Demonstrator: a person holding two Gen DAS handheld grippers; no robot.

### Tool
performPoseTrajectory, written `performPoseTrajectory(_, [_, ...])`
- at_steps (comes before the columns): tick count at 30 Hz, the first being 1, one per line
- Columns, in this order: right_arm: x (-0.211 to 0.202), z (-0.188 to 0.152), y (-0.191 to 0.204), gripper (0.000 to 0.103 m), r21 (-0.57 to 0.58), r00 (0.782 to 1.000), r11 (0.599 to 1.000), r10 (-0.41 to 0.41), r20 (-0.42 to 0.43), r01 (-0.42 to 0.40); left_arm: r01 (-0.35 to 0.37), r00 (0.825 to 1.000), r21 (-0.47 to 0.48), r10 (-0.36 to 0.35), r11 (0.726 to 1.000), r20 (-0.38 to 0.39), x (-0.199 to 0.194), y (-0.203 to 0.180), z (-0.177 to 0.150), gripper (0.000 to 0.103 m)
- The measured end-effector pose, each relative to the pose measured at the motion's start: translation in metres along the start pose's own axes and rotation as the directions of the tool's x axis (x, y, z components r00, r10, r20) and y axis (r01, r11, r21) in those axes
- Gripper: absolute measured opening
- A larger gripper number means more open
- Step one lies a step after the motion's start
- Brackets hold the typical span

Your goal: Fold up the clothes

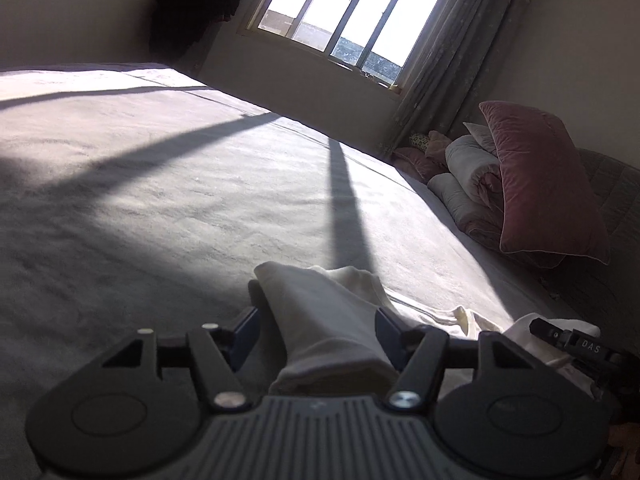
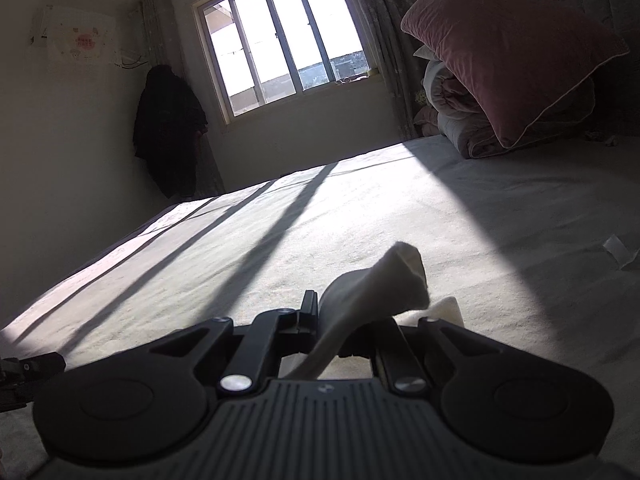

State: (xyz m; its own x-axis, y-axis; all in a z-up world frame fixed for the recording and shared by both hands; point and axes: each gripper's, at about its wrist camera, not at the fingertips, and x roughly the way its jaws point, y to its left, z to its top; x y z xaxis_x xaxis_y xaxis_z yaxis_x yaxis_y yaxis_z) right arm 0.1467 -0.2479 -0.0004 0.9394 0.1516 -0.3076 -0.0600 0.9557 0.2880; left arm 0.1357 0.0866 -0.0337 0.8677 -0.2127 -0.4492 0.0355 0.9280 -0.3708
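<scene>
Progress: early. Cream soft cotton garment [image 1: 332, 320] lies bunched on the grey bedsheet [image 1: 140, 200], no finished fold visible. Left gripper [image 1: 316, 330] stands open astride a raised fold, pads apparently not pressing. Right gripper [image 2: 346, 330] is clamped on a cloth edge. Pink velvet pillow [image 2: 508, 52] and rolled quilts [image 1: 472, 184] sit well apart; nothing obstructs.
</scene>
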Motion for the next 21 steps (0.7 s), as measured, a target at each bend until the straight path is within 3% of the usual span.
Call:
performPoseTrajectory(4, [0.003,-0.007,0.002,0.01,-0.059,0.998,0.998,-0.036,-0.046,0.034,-0.141,0.986,0.154,0.153,0.978,-0.071,0.017,-0.014,-0.009,0.061])
performPoseTrajectory(8, [0.01,-0.019,-0.005,0.012,-0.14,0.976,0.982,-0.147,-0.163,0.125,-0.181,0.977,0.223,0.201,0.958,-0.069,0.018,-0.021,-0.013,0.062])
performPoseTrajectory(12, [0.001,-0.015,-0.024,0.024,-0.05,0.975,0.995,-0.098,-0.198,0.09,-0.15,0.984,0.159,0.164,0.976,-0.075,0.014,-0.009,-0.009,0.062])
performPoseTrajectory(14, [-0.008,-0.009,-0.033,0.029,0.003,0.982,0.996,-0.083,-0.172,0.085,-0.115,0.99,0.089,0.121,0.989,-0.066,0.011,-0.003,-0.006,0.062])
performPoseTrajectory(16, [-0.015,-0.004,-0.041,0.039,0.024,0.983,0.992,-0.118,-0.141,0.123,-0.077,0.995,0.019,0.078,0.997,-0.055,0.008,0.003,-0.004,0.061])
performPoseTrajectory(21, [-0.02,-0.001,-0.058,0.039,0.088,0.979,0.981,-0.16,-0.125,0.171,0.016,0.999,-0.158,-0.021,0.987,-0.034,0.011,0.017,0.005,0.059])
